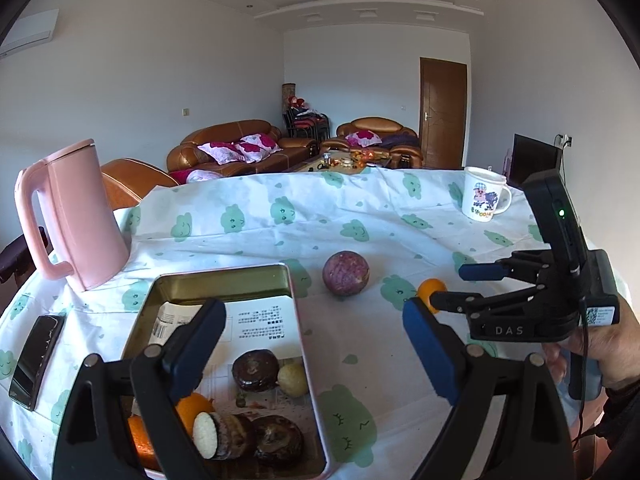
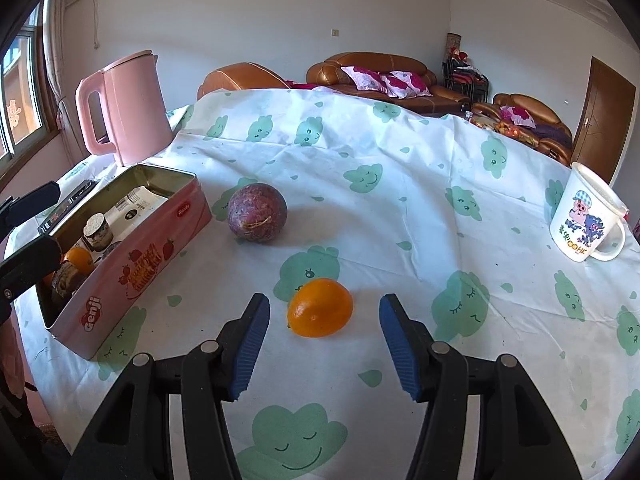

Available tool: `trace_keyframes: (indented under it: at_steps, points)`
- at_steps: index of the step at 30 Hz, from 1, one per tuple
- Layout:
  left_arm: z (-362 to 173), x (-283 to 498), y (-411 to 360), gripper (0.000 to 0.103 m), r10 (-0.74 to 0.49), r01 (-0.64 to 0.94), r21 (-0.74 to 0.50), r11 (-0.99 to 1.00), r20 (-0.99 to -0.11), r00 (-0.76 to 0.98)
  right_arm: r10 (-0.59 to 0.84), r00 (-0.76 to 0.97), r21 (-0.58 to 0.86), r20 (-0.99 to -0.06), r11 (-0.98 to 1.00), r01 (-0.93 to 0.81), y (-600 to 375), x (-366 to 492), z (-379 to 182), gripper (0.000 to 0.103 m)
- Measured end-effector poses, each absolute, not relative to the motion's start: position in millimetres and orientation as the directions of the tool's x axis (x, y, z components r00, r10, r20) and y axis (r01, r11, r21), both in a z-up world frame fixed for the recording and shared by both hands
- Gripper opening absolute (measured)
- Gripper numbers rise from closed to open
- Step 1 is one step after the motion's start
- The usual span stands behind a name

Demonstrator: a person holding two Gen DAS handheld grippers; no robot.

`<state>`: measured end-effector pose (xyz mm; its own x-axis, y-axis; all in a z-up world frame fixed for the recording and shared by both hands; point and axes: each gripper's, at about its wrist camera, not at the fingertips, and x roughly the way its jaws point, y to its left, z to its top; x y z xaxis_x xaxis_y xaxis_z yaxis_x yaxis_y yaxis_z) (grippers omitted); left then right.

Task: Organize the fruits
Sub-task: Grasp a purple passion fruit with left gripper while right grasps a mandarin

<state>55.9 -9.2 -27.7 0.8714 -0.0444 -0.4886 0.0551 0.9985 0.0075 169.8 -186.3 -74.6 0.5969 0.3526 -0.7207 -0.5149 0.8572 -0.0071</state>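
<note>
Fruits partly sorted: one orange (image 1: 192,408) already lying in pink tin (image 1: 224,280) among cookies. Small orange (image 2: 320,307) and purple passion fruit (image 2: 257,213) still sitting loose on surface (image 2: 400,208). Right fingers (image 2: 324,352) half-spread, framing glossy small orange, not touching. Left fingers (image 1: 316,344) spread wide over tin, holding nothing.

Black grippers (image 2: 324,348), blue-padded fingers (image 2: 250,344), "DAS" marking.

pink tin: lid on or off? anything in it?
Off, and partly filled. The pink tin stands open-topped with no lid in view; round snacks, an orange fruit and a printed sheet lie inside.
</note>
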Motion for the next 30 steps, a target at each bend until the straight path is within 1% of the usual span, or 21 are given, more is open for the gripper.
trace_keyframes:
  at_steps: [5,7,8,12,15,18,20,22,25,27,28,30]
  points:
    - [-30,67,-23,0.092,-0.050,0.068,0.018,0.998,-0.499,0.865,0.364,0.550,0.022,-0.752,0.848,-0.530,-182,182,-83,0.059]
    - [-30,72,-29,0.092,-0.051,0.072,0.022,0.997,-0.504,0.862,0.373,0.529,0.032,-0.762,0.838,-0.544,-178,186,-85,0.049]
    - [-29,74,-33,0.092,-0.055,0.077,0.022,0.997,-0.505,0.861,0.378,0.523,0.037,-0.764,0.835,-0.549,-177,187,-85,0.042]
    - [-27,92,-45,0.092,-0.058,0.083,0.026,0.996,-0.518,0.854,0.346,0.567,0.016,-0.747,0.862,-0.506,-183,192,-77,0.041]
    - [-30,113,-56,0.092,-0.056,0.084,0.026,0.996,-0.545,0.836,0.309,0.605,0.013,-0.734,0.897,-0.442,-197,202,-74,0.041]
    - [-38,140,-66,0.091,-0.029,0.064,0.041,0.997,-0.579,0.815,0.274,0.631,0.007,-0.726,0.920,-0.392,-209,209,-76,0.041]
    - [-47,160,-70,0.084,0.003,0.038,0.052,0.998,-0.616,0.787,0.277,0.635,0.021,-0.721,0.925,-0.379,-215,212,-79,0.041]
    - [-56,177,-73,0.080,0.024,0.013,0.052,0.999,-0.651,0.759,0.285,0.633,0.037,-0.720,0.926,-0.375,-218,213,-80,0.041]
    - [-71,196,-77,0.080,0.067,-0.032,0.064,0.997,-0.686,0.725,0.302,0.634,0.048,-0.712,0.922,-0.385,-219,212,-78,0.041]
    - [-83,209,-73,0.081,0.064,-0.050,0.041,0.998,-0.728,0.682,0.306,0.635,0.049,-0.710,0.920,-0.388,-220,211,-78,0.041]
    - [-85,211,-74,0.078,0.089,-0.061,0.065,0.996,-0.732,0.675,0.308,0.635,0.050,-0.708,0.919,-0.391,-219,212,-78,0.041]
    - [-81,210,-70,0.073,0.054,-0.047,0.030,0.998,-0.714,0.698,0.307,0.631,0.045,-0.713,0.918,-0.395,-218,212,-79,0.041]
